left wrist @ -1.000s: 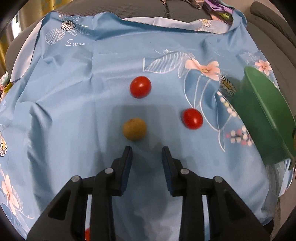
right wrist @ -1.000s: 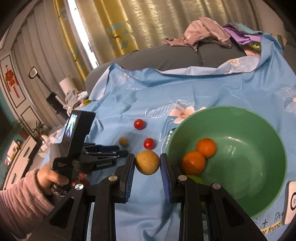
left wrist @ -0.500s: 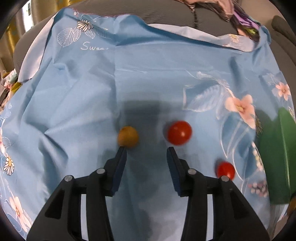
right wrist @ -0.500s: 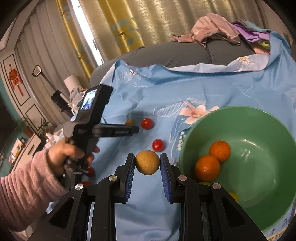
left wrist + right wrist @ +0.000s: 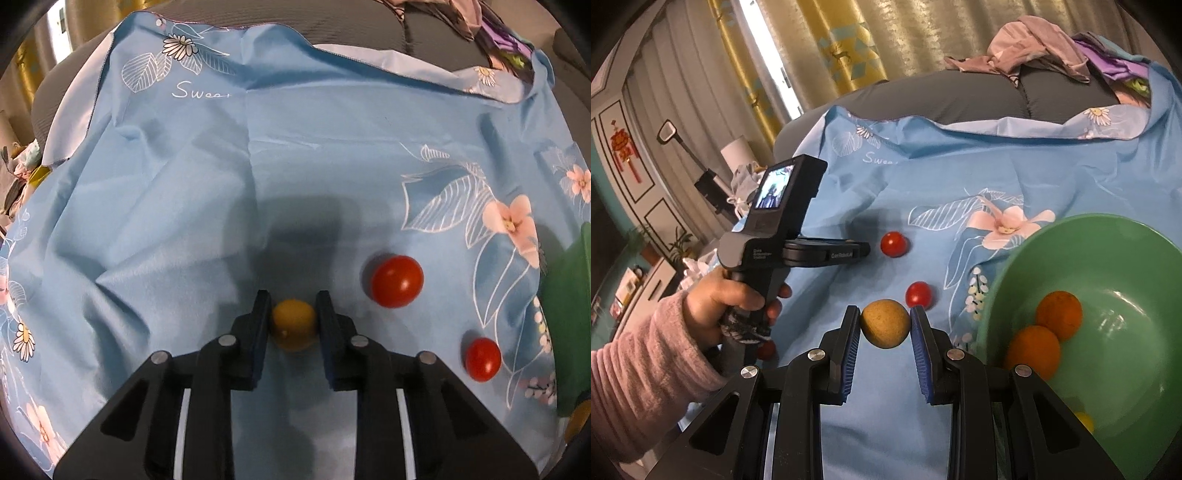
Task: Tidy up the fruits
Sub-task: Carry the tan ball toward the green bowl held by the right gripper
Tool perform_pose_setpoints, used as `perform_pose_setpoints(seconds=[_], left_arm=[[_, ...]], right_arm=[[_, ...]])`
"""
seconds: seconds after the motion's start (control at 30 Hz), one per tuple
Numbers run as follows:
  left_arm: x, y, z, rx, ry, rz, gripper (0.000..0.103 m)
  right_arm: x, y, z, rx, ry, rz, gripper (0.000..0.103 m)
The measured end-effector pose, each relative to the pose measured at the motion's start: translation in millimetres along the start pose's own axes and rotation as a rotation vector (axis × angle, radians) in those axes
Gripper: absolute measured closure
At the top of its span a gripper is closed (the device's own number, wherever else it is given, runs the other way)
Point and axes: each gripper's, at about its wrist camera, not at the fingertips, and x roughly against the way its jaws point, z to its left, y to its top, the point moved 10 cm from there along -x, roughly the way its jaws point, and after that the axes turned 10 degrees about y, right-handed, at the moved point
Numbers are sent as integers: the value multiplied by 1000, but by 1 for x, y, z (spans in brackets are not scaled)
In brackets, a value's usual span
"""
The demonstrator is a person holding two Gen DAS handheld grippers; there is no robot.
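Note:
In the left wrist view my left gripper (image 5: pixel 293 306) is shut on a small yellow fruit (image 5: pixel 294 328) that rests on the blue flowered cloth (image 5: pixel 295 166). Two red tomatoes lie to its right, a larger one (image 5: pixel 397 281) and a smaller one (image 5: pixel 482 359). In the right wrist view my right gripper (image 5: pixel 885 323) is shut on a tan round fruit (image 5: pixel 885 328), held above the cloth just left of the green bowl (image 5: pixel 1137 266). The bowl holds two oranges (image 5: pixel 1032 350) (image 5: pixel 1059 315) and a yellow fruit (image 5: pixel 1084 421). The left gripper (image 5: pixel 827 253) shows there beside a tomato (image 5: pixel 894 243).
The green bowl's rim (image 5: pixel 565 295) stands at the right edge of the left wrist view. Another tomato (image 5: pixel 919 293) lies ahead of my right gripper, and one (image 5: pixel 766 349) by the person's hand. A grey sofa with clothes (image 5: pixel 1034 55) lies behind the cloth.
My left gripper moved forward and left over the small yellow fruit and closed on it. My right gripper kept its hold on the tan fruit and shifted slightly.

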Motion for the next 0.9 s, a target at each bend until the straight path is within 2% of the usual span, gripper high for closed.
perform_pose_setpoints(seconds=[0.13, 0.3, 0.6, 0.9], left_arm=[[10, -12, 1, -22, -2, 25, 79], [49, -38, -5, -45, -33, 15, 79], [132, -93, -16, -101, -77, -63, 79], [190, -102, -28, -136, -83, -159, 78]], right_arm=[[-4, 0, 1, 1, -6, 9, 74], [-3, 1, 2, 0, -13, 7, 74], [18, 0, 7, -7, -42, -22, 74], [61, 5, 24, 11, -72, -93, 74]])
